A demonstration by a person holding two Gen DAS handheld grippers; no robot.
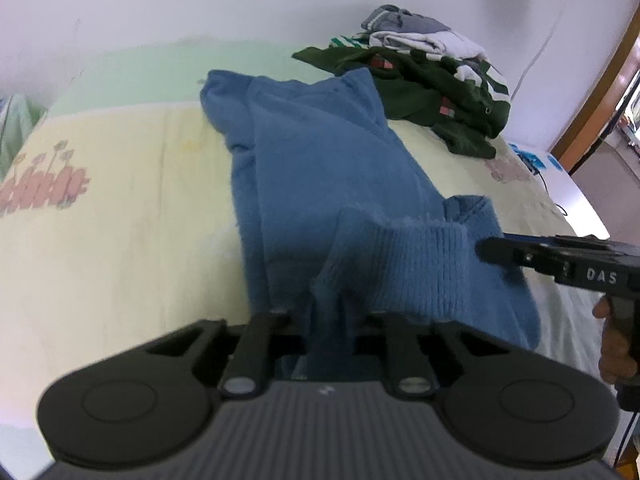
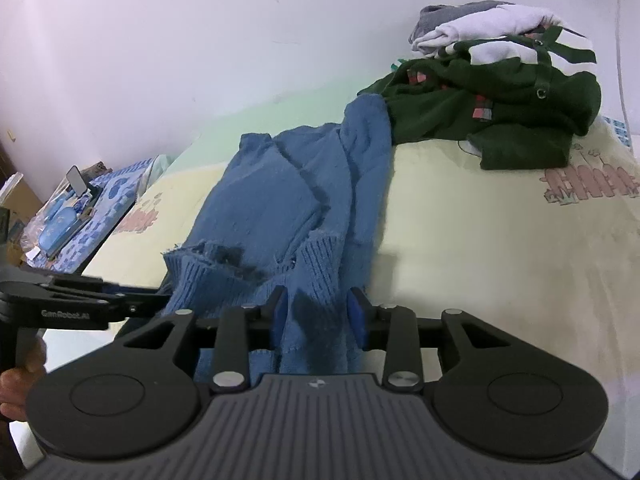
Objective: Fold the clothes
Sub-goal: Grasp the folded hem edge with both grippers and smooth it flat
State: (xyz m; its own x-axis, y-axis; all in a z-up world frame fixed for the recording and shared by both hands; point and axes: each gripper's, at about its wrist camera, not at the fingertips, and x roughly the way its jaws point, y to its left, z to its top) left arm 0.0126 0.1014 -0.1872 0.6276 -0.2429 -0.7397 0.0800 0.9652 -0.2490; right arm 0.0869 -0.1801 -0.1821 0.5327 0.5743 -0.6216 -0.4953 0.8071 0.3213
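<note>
A: Where was the blue sweater when you paused?

B: You had it stretched lengthways down the cream bedsheet, its far end touching the dark green garment in the clothes heap, its ribbed hem bunched at the near edge of the bed.

A: How would it handle?

B: Soft, thick and floppy, I'd judge; it would sag between grips and stretch if you dragged it. The ribbed hem was the firmest place to take hold.

A: And the jaws?

B: Your left gripper stood nearly closed, with a narrow fold of the knit caught between its fingers. Your right gripper stood partly open; a thicker bunch filled the gap between the blue pads, though I couldn't tell whether they pressed on it.
</note>
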